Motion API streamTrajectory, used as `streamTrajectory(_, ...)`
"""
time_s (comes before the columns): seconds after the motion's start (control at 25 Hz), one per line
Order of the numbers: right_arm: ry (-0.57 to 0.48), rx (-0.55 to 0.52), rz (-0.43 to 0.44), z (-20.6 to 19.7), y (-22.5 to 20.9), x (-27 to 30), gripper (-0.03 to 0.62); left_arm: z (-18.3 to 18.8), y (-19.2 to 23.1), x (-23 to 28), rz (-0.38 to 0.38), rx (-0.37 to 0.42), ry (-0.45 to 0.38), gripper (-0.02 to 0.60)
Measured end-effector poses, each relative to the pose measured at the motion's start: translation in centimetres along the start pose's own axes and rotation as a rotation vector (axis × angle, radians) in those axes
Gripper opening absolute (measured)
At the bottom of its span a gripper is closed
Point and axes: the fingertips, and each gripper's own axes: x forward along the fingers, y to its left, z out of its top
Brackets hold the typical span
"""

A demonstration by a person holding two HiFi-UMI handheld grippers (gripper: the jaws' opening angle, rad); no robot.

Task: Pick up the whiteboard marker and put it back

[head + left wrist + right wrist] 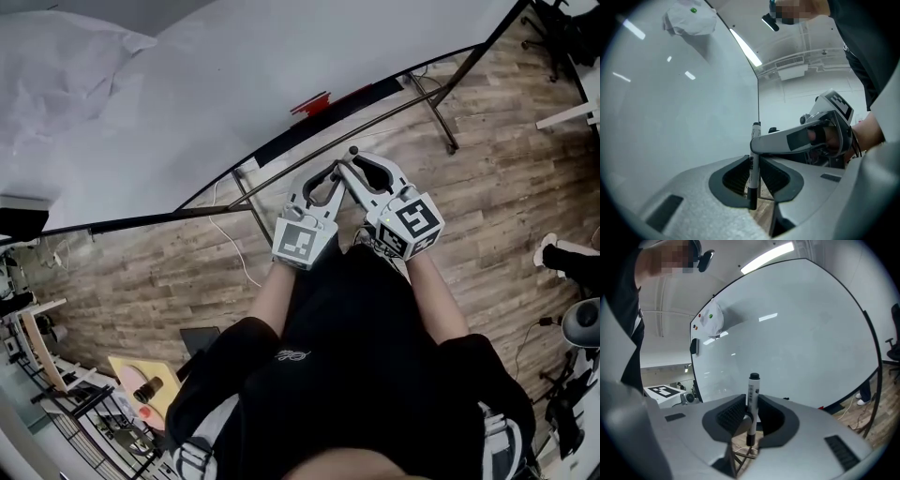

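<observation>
Nearest the head camera is the person's dark top, and past it both forearms meet in front of the whiteboard (234, 84). The left tool (753, 179) is clamped on the whiteboard marker (753, 390), with its ribbed pads pressed to the barrel on both sides. The right tool (751, 417) grips the same barrel, so the marker is held off the floor by both tools at once (it looks like a handover, though that is a guess).

In each gripper view the marker stands upright, its long axis crossing the jaws at roughly a right angle, and a dark end shows above and below the pads. The ledge (356, 97) along the board's lower edge lies ahead of the tools and close by. Neither hand is clearly nearer to it. A red item (309, 103) rests on that ledge.

From above, the joined jaws cover almost the whole marker. Which end carries the cap cannot be made out.
</observation>
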Motion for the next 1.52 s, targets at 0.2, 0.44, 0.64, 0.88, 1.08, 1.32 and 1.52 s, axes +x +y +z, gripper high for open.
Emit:
streamTrajectory(0.2,-0.003,-0.017,-0.031,0.0,-1.2,-2.4,0.055,-0.1,-2.4,1.1,-0.032,-0.007,-0.004,0.067)
streamTrajectory(0.44,-0.010,-0.041,-0.067,0.6,-2.6,-5.8,0.057,0.7,-5.7,2.8,-0.076,0.010,0.010,0.069)
streamTrajectory(0.64,-0.006,-0.166,-0.175,1.3,-4.4,-8.3,0.057,0.4,-7.5,3.4,-0.077,0.022,0.047,0.067)
streamTrajectory(0.88,0.013,-0.227,-0.256,2.1,-6.2,-8.6,0.057,-1.0,-4.8,3.0,-0.022,0.000,0.108,0.045)
streamTrajectory(1.08,0.054,-0.276,-0.302,1.3,-7.2,-7.5,0.057,-2.7,-2.6,3.9,0.021,-0.002,0.140,0.015)
streamTrajectory(1.32,0.141,-0.355,-0.321,1.4,-9.7,-5.0,0.057,-3.5,0.0,7.9,0.019,-0.046,0.155,0.008)
streamTrajectory(1.52,0.215,-0.419,-0.330,2.5,-14.0,-1.1,0.057,-2.3,2.3,11.8,-0.037,-0.048,0.170,0.008)
